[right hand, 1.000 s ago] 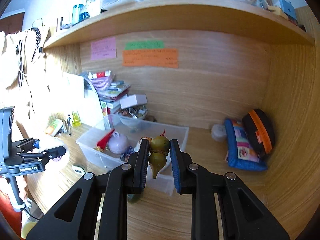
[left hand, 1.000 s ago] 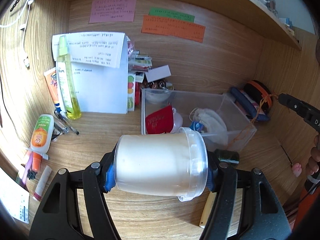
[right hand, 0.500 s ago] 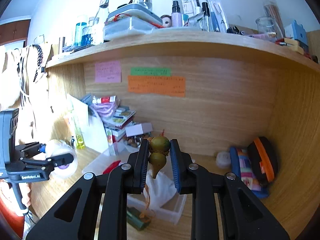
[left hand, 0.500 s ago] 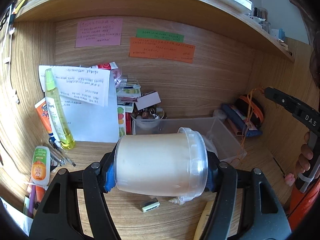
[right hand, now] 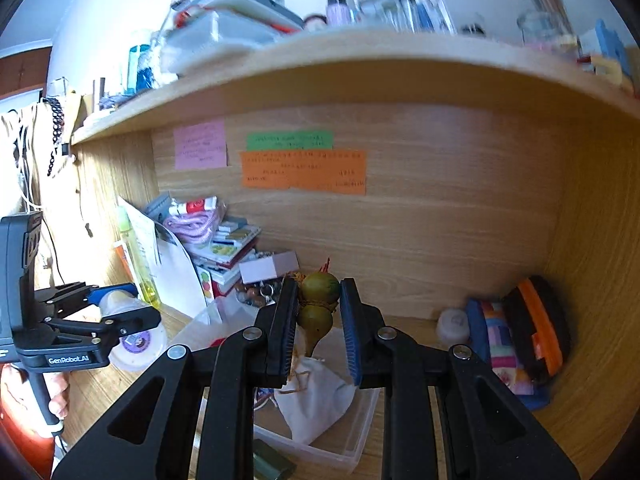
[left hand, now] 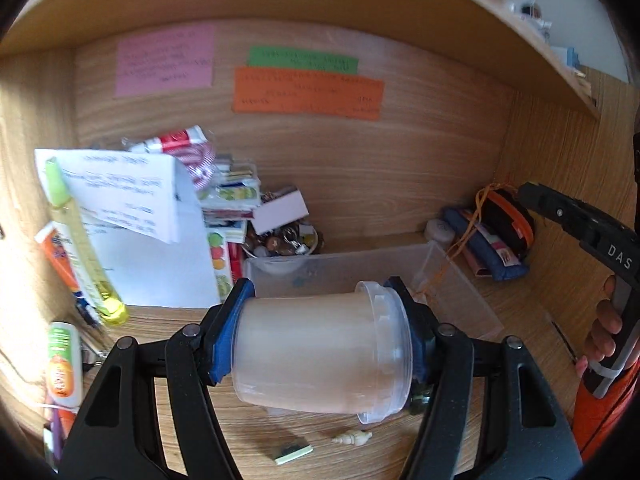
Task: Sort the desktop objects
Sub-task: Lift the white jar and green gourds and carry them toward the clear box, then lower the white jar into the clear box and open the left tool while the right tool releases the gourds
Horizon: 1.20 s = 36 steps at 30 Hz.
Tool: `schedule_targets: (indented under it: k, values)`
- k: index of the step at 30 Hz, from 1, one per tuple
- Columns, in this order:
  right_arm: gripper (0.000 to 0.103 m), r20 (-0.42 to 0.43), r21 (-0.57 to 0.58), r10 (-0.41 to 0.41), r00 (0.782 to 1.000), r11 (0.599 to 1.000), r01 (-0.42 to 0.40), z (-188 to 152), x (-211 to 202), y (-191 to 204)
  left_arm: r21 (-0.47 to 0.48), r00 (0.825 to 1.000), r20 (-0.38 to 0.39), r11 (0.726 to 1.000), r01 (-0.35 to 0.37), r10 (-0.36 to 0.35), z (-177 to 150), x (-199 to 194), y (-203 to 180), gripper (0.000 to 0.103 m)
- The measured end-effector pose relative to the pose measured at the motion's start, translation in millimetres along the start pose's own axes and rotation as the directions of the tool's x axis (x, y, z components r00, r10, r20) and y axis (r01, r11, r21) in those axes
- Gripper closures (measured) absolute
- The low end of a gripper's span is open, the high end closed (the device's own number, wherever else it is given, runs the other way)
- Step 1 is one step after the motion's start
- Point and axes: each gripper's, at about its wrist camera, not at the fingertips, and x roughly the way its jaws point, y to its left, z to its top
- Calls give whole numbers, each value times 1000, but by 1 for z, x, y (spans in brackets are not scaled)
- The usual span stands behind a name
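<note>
My left gripper [left hand: 316, 330] is shut on a translucent lidded tub [left hand: 320, 354] with cream-white contents, held on its side above the desk, lid to the right. From the right wrist view the same tub [right hand: 132, 326] shows at the left in that gripper. My right gripper [right hand: 318, 308] is shut on a small olive-green gourd charm [right hand: 318, 302], lifted over the clear plastic bin [right hand: 340, 436]. An orange cord hangs from the charm over the bin [left hand: 460, 280] in the left wrist view.
Papers [left hand: 132, 208], a yellow spray bottle [left hand: 86, 256], tubes and a stack of boxes crowd the back left. A bead bowl [left hand: 282, 240] sits behind the bin. Pouches [right hand: 516, 336] lie at the right wall. A shell [left hand: 352, 437] and an eraser [left hand: 292, 453] lie on the desk. A loaded shelf [right hand: 360, 64] hangs overhead.
Both grippers have risen and drawn back from the bin with their objects still held. The gourd's cord now trails out of the bin, and the shelf fills more of both views.
</note>
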Motion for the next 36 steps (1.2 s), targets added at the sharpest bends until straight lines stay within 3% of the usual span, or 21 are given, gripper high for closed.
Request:
schedule_targets:
  k: [13, 23, 36]
  values:
    - [84, -131, 17, 45, 990, 999, -43, -36, 52, -13, 24, 996, -91, 1000, -3, 5, -8, 54, -18, 37]
    - [84, -271, 17, 105, 957, 994, -105, -66, 92, -13, 37, 990, -135, 999, -32, 36, -20, 82, -21, 37]
    - [83, -378, -72, 105, 920, 987, -142, -86, 114, 10, 73, 981, -179, 996, -57, 69, -34, 100, -25, 37]
